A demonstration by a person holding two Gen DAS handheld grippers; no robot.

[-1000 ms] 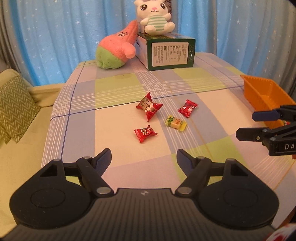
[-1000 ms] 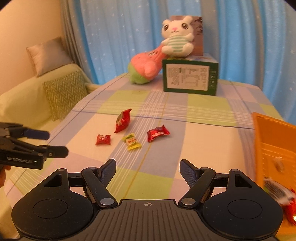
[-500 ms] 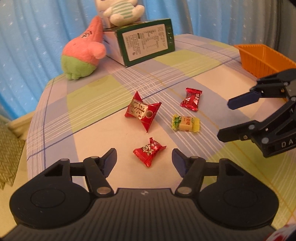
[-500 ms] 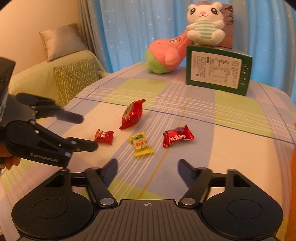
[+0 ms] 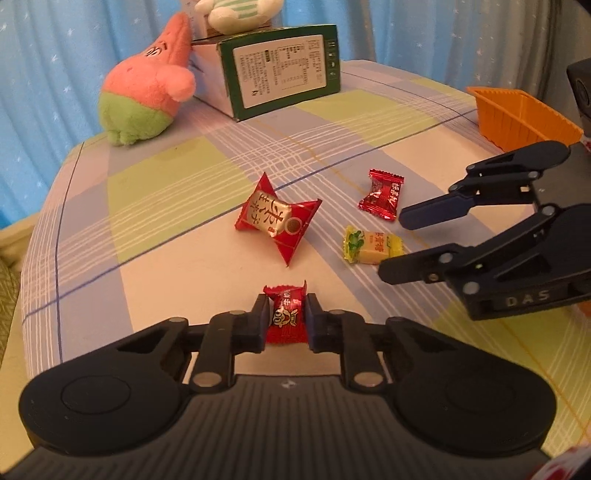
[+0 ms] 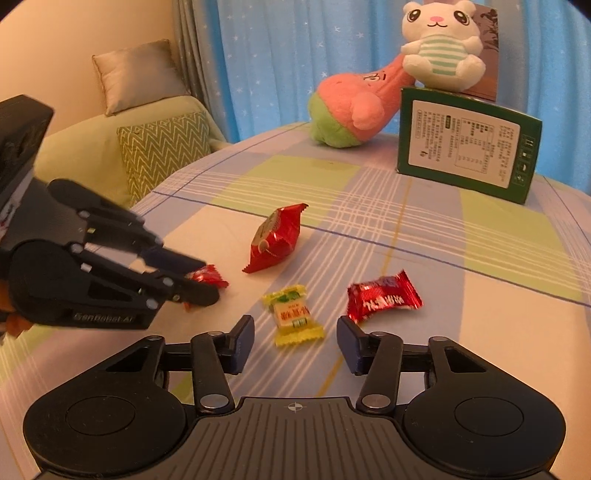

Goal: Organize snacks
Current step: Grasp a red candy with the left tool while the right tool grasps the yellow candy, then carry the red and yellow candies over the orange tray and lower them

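Left gripper [image 5: 286,320] is clamping the small red candy [image 5: 285,317]. Right gripper [image 6: 295,345], jaws half-open and closing, empty, is straddling the yellow candy [image 6: 293,313], lying lengthwise straight ahead.

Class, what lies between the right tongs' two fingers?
The yellow candy, lying on the tablecloth, untouched; the right wrist view shows it.

White plush toy [image 5: 236,16] — head cut off by the left wrist view's top edge; orange tray [image 5: 517,114] cropped.
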